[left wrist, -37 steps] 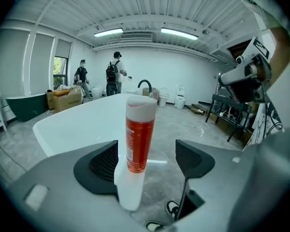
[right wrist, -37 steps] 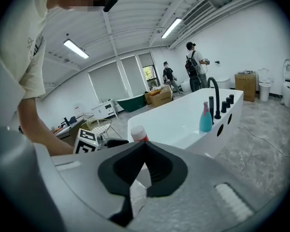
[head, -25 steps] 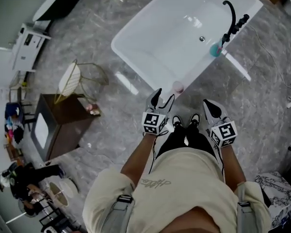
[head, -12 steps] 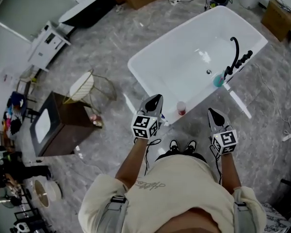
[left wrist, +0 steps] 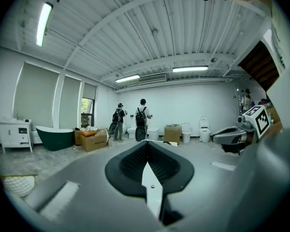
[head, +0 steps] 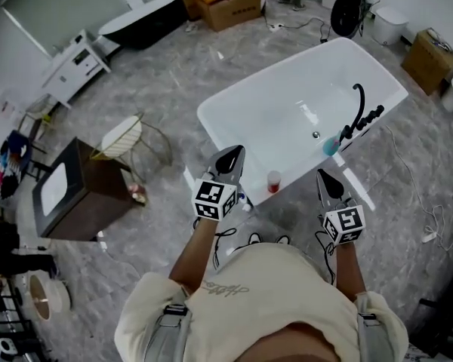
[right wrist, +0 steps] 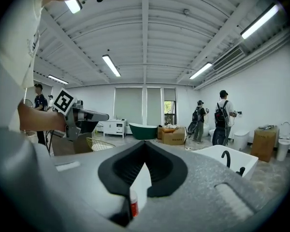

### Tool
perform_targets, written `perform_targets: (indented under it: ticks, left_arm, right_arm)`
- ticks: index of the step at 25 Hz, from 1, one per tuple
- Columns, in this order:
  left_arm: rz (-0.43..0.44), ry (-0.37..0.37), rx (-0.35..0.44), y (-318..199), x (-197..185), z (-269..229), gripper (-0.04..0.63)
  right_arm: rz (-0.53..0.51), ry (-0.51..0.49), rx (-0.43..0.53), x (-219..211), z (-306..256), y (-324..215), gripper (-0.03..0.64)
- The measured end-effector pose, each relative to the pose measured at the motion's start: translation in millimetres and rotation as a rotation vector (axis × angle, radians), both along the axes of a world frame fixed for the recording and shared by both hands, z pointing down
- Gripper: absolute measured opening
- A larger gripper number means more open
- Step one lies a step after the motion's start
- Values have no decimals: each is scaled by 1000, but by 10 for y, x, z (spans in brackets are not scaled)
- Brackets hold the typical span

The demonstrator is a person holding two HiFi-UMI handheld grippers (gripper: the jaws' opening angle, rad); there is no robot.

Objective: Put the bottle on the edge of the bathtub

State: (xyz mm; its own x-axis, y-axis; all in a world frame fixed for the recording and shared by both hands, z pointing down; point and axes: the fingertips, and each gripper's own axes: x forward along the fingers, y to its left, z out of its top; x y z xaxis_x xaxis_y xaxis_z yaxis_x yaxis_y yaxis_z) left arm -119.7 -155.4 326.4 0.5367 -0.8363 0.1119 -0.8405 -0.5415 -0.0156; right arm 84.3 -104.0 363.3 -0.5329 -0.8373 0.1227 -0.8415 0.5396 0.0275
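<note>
Head view: bottle (head: 273, 181) upright on bathtub (head: 228, 124) near edge; likely light, slick, grip mid-body. Left tool (head: 236, 152), right tool (head: 322, 176) pressed together, empty.

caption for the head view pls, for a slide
Bottle on the bathtub's near edge; left gripper, jaws just closed on nothing, and right gripper both shut, clear of it.

White bathtub (head: 238, 115), red-and-white bottle (head: 273, 181), grey marbled floor (head: 162, 70).

We can read no words or numbers. The shirt (head: 234, 300) bears a script print too blurred to make out. The cubes on the left gripper (head: 229, 155) and right gripper (head: 322, 176) show only square markers.
</note>
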Motion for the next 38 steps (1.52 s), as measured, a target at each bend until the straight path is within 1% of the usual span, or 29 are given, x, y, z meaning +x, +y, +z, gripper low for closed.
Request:
perform_targets:
  ticks: [3, 6, 9, 13, 17, 20, 24, 28, 30, 33, 34, 38]
  left_arm:
    - [-26, -30, 37, -23, -66, -137, 17]
    - [-39, -28, 56, -39, -114, -237, 17]
    - [-45, -14, 63, -46, -131, -308, 17]
    - [-39, 40, 58, -19, -143, -432, 17]
    - [-37, 60, 70, -27, -172, -523, 17]
    - [-40, 50, 62, -21, -195, -504, 18]
    - [-46, 69, 61, -49, -208, -515, 17]
    - [-12, 68, 63, -73, -104, -503, 18]
    - [0, 90, 50, -82, -89, -470, 18]
    - [9, 156, 16, -99, -119, -425, 18]
    - [8, 166, 8, -100, -138, -404, 18]
    - [-18, 155, -11, -61, -208, -274, 18]
  right_arm:
    - [-11, 5, 42, -49, -203, -62, 0]
    - [-14, -3, 78, -68, -395, -126, 0]
    - [-10, -16, 111, -56, -543, -186, 0]
    - [-12, -31, 136, -70, -667, -195, 0]
    - [9, -66, 125, -52, -730, -222, 0]
    - [12, -77, 121, -73, -764, -184, 0]
    - [-3, -59, 118, -168, -760, -138, 0]
    - [8, -51, 112, -140, -721, -129, 0]
    - [24, -43, 106, -98, -666, -115, 0]
    - [40, -37, 82, -60, -589, -73, 0]
    - [43, -37, 74, -56, -565, -57, 0]
    - [51, -38, 59, -28, -486, -12, 0]
